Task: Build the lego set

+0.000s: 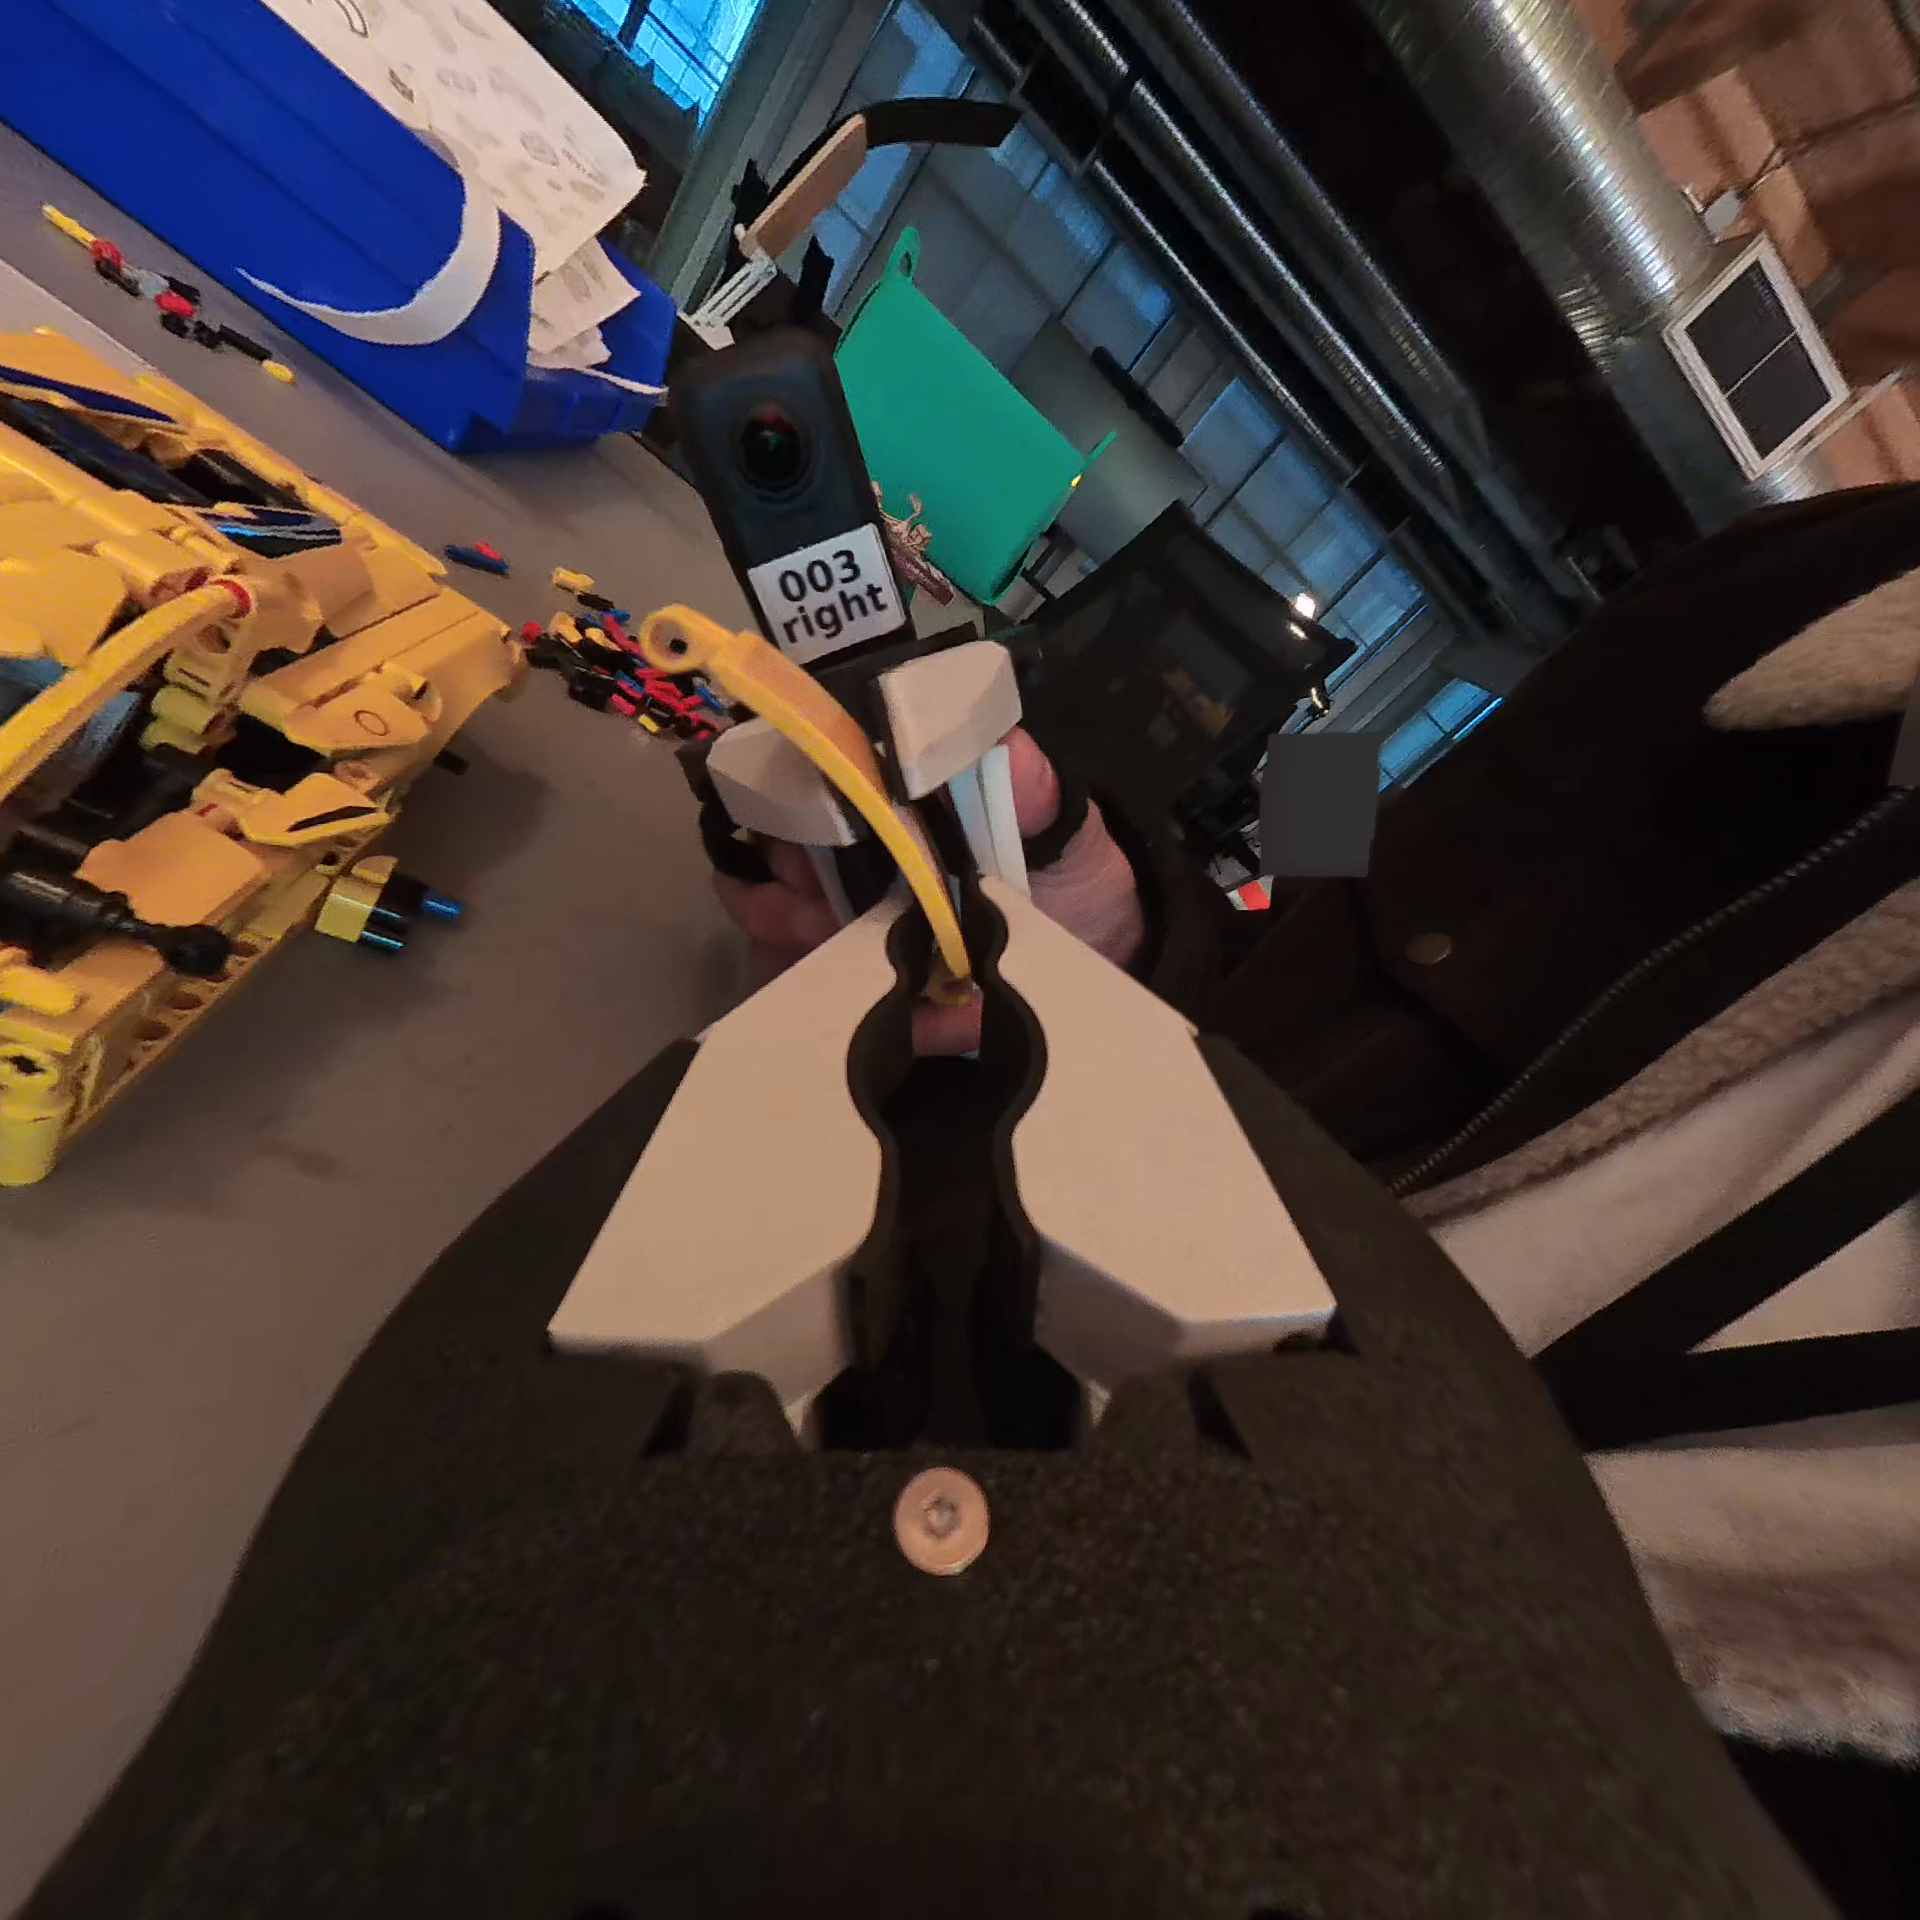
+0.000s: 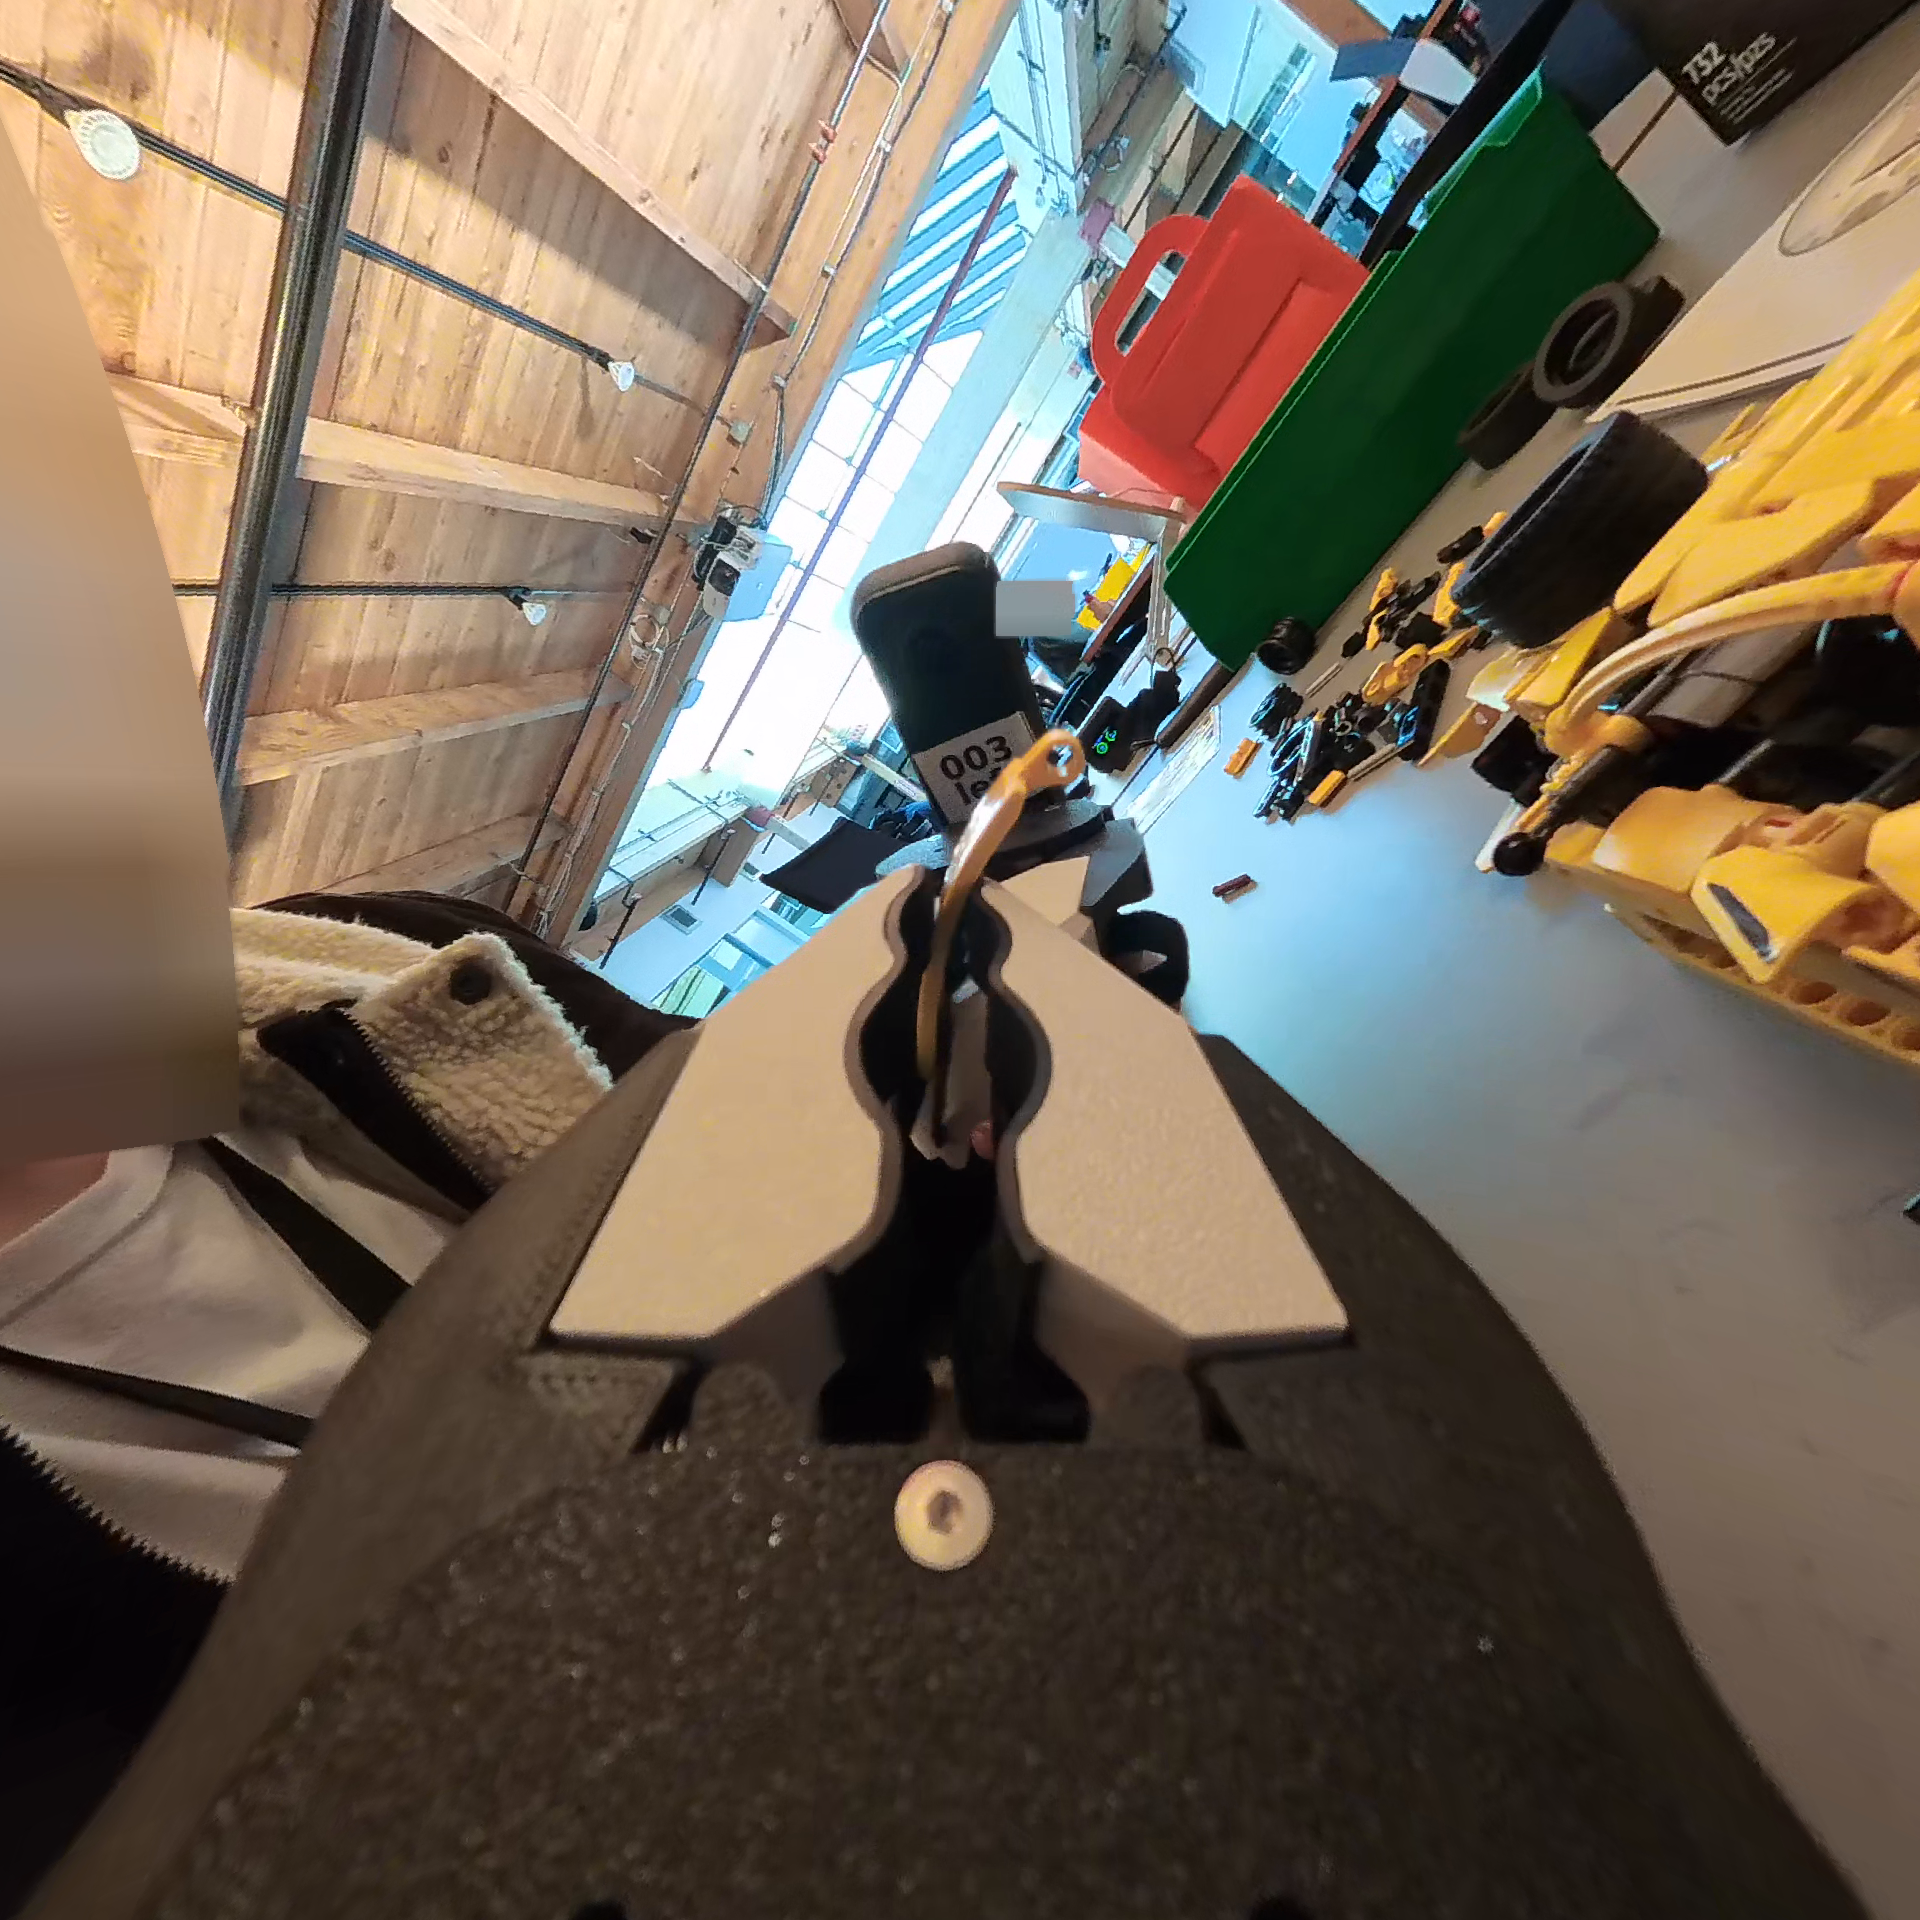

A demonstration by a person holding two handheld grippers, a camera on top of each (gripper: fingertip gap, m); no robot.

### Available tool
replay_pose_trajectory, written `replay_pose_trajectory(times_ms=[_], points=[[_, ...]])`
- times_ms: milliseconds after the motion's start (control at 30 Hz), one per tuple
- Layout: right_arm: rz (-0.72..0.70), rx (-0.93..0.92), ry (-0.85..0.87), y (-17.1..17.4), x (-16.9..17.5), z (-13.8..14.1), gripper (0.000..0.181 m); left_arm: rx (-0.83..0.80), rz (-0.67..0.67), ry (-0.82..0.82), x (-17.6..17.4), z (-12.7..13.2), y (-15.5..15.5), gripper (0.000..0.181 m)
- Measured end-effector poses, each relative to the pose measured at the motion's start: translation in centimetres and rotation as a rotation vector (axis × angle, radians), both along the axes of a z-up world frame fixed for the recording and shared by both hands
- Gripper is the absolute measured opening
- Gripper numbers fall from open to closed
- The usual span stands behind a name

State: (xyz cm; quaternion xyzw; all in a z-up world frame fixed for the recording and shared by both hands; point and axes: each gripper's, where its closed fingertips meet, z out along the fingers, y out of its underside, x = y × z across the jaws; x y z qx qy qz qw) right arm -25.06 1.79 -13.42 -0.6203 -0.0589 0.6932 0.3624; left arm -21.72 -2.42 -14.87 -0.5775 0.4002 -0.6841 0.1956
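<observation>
Left gripper (image 1: 951, 961): pinching one end of the curved yellow piece (image 1: 831, 727).
Right gripper (image 2: 951, 935): clamping the same piece.
Left view only: blue bin (image 1: 312, 187).
Right view only: green bin (image 2: 1403, 416), tyres (image 2: 1590, 540).

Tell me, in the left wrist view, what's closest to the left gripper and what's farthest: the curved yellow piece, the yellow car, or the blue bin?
1. Curved yellow piece, pinched in its jaws.
2. Yellow car, left on the table.
3. Blue bin, far back left.

Curved yellow piece (image 1: 831, 748) glossy plastic; left gripper (image 1: 951, 935) body rough, grainy black; table (image 1: 364, 1195) smooth matt grey; ceiling (image 2: 468, 312) bare wood.
</observation>
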Motion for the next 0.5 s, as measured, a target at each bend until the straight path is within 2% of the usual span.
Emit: replay_pose_trajectory(times_ms=[500], points=[[0.01,-0.05,0.095,0.31,0.55,0.22,0.0,0.011,0.02,0.022,0.36,-0.26,0.14,0.006]])
